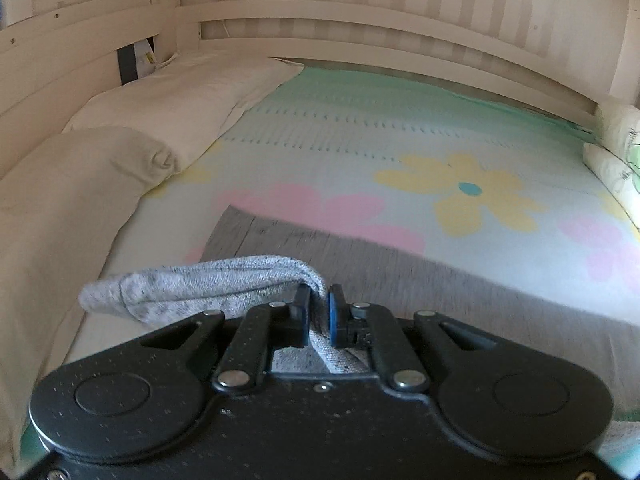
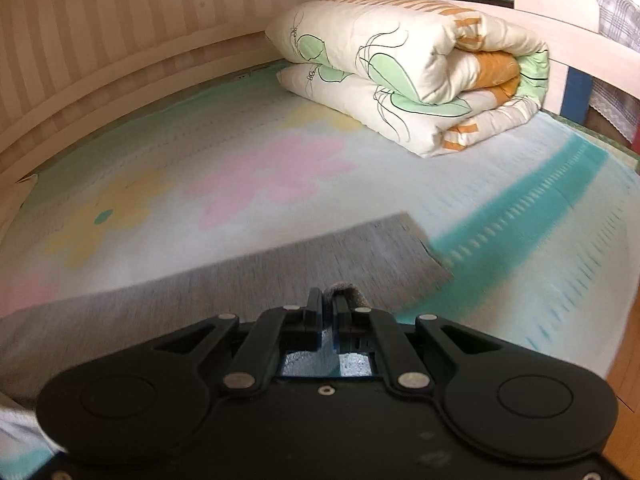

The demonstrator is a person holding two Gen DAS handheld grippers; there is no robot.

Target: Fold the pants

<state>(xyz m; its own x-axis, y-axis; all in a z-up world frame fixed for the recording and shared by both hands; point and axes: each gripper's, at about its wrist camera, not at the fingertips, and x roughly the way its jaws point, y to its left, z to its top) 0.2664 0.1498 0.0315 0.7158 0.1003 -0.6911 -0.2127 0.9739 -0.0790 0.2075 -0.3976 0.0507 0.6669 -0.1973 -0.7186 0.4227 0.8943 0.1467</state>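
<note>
the grey pants (image 1: 420,280) lie spread along the near edge of the flowered bed sheet (image 1: 360,152), fold only begun. the left gripper (image 1: 318,308) and right gripper (image 2: 327,306) each clamp a bunched edge, lifted; laying over and smoothing remain.

1. Left wrist view: rides on the left gripper (image 1: 319,300), close above the bed sheet (image 1: 360,152), angled down and forward toward the slatted rail (image 1: 360,20); pillows (image 1: 132,128) at its left edge.
2. Right wrist view: rides on the right gripper (image 2: 327,300), same low tilt; folded quilt (image 2: 412,68) ahead right.
3. Shared: the grey pants (image 1: 400,272) and the sheet's yellow flower (image 1: 464,192), also a sliver of the quilt.
</note>
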